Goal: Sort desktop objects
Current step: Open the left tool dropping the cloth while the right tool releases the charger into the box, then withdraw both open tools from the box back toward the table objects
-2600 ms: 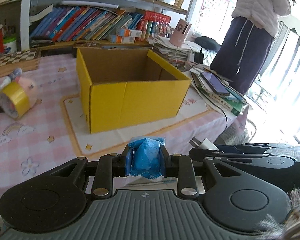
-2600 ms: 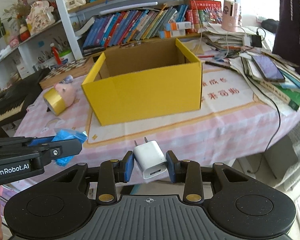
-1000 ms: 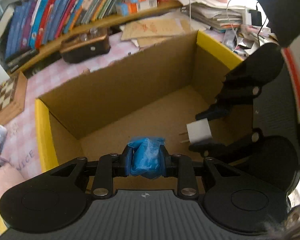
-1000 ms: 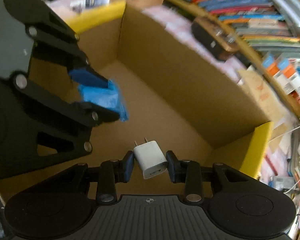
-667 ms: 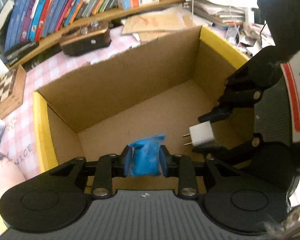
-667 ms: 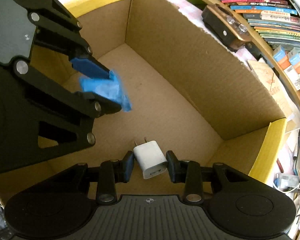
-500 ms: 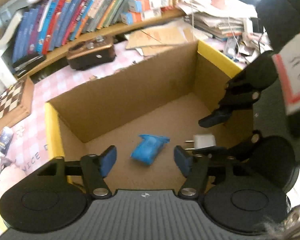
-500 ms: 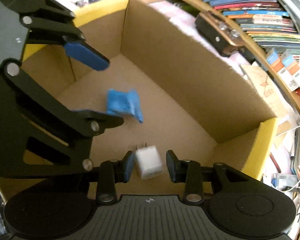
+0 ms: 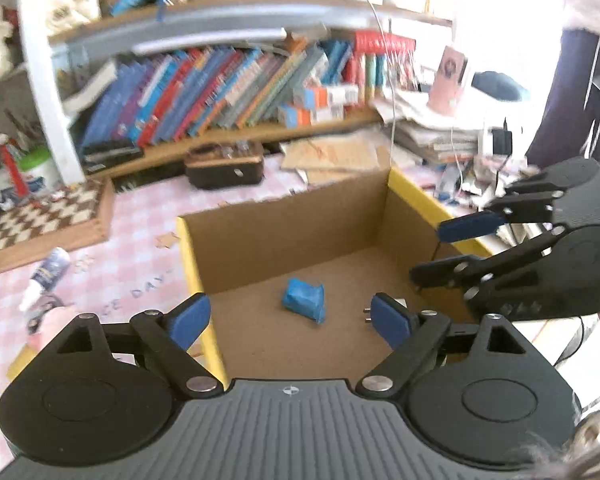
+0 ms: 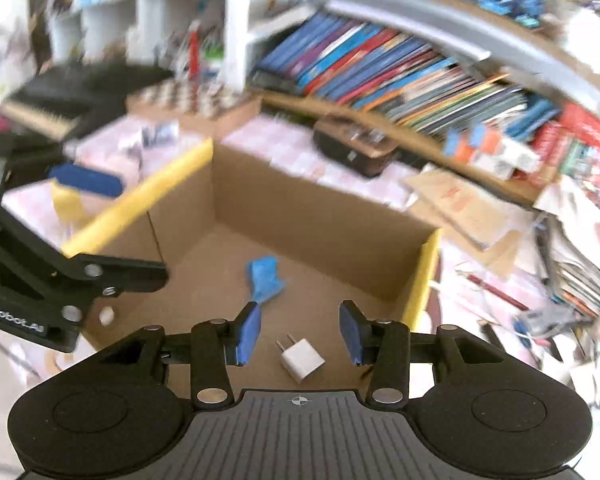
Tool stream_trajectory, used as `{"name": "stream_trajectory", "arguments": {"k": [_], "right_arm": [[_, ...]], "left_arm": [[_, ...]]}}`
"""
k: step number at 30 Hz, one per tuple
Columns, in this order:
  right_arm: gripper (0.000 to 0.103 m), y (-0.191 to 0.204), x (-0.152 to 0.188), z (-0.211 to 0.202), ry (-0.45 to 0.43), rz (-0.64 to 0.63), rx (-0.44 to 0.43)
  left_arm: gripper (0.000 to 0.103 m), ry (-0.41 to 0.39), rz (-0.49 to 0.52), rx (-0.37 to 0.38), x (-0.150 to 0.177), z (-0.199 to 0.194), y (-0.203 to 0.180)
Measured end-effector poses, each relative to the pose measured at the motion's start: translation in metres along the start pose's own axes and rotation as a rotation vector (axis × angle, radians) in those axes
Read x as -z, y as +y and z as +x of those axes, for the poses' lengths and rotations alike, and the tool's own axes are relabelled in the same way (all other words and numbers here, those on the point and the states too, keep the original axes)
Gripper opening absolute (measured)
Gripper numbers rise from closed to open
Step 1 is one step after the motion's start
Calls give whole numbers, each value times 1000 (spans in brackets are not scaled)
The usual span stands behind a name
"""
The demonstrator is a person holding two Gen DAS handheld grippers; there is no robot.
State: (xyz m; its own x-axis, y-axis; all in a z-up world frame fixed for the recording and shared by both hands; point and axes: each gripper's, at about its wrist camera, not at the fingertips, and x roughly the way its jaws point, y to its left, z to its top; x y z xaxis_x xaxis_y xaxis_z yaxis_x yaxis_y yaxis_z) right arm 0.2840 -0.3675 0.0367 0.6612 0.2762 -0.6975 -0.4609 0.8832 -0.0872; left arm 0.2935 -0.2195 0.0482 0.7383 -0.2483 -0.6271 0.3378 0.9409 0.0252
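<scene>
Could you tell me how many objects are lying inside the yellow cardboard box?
2. A crumpled blue plastic packet lies mid-floor of the yellow cardboard box; a white plug-in charger lies nearer the right wrist camera. The grippers hide part of the floor, so more could be hidden.

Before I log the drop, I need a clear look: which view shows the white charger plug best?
The right wrist view: the white charger plug lies whole on the box floor. In the left wrist view a blue finger pad hides most of it.

Shelved books (image 9: 220, 92); chessboard (image 9: 48, 220); pink tablecloth (image 9: 140, 216)
</scene>
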Motion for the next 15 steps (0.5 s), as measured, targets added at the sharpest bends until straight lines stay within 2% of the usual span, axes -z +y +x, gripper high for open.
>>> {"name": "stream_trajectory", "arguments": {"k": [3,6,8,15], "right_arm": [[53,1,5,-22,-68,87,46],[54,8,18,-45,-114,179,88],[54,12,29,-55,-134,250,105],[54,42,73,-80,-158,432,206]], "left_arm": [[92,-59,-33,-23,11,-28,7],[100,-98,-70,-42,24,-51,16],[100,-123,-93,-44,35,-66,23],[100,-105,-171,-54,84,-105,54]]}}
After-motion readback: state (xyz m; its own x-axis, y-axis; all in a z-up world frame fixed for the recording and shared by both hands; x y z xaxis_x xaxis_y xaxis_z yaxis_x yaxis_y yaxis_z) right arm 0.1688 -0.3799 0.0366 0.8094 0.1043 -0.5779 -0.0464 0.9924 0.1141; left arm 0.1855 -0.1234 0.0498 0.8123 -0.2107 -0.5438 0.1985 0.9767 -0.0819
